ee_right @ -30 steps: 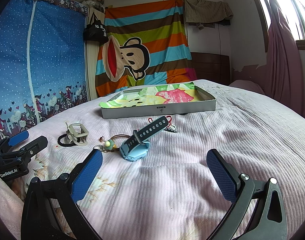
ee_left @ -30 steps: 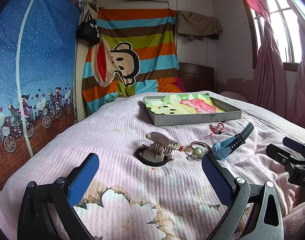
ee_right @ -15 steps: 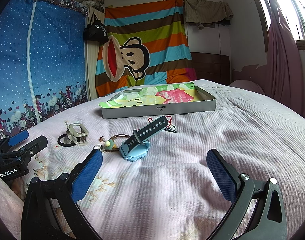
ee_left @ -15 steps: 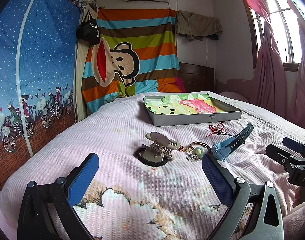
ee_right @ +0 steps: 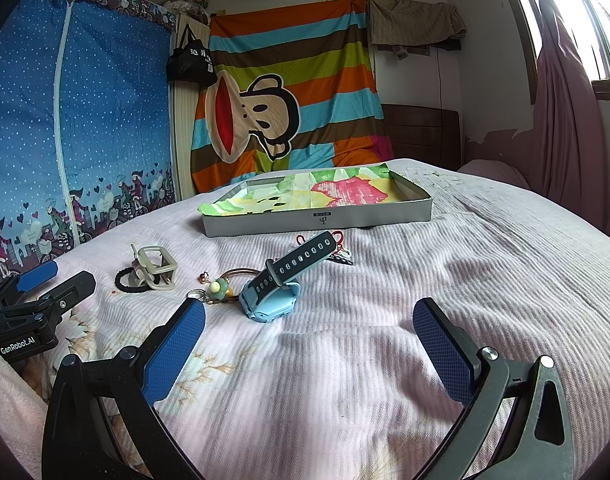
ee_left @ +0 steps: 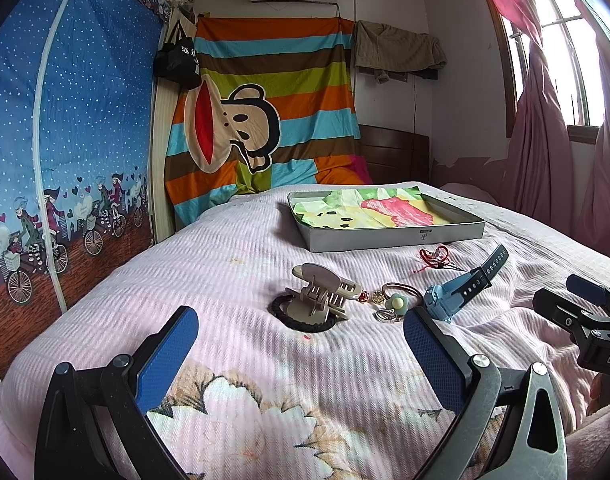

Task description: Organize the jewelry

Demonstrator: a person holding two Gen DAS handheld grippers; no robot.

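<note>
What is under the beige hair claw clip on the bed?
A black hair tie lies under the claw clip, ringing its base on the bedspread. The clip covers the tie's middle and far side.

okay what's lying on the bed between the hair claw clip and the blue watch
A keyring cluster: green flower charm, brown loop, metal rings. It shows between clip and watch in both views.

The left gripper [ee_left: 301,334] has black, curved metal arms with triangular cut-outs and silver round screws at the joints, filling the lower frame. Its fingers [ee_left: 167,362] carry blue, finely textured pads. The right gripper [ee_right: 309,332] has the same build: black frame, silver screws, blue dimpled pads [ee_right: 441,354]. At the left edge of the right wrist view, the other gripper's black body bears white lettering "GenRobot.AI".
</note>
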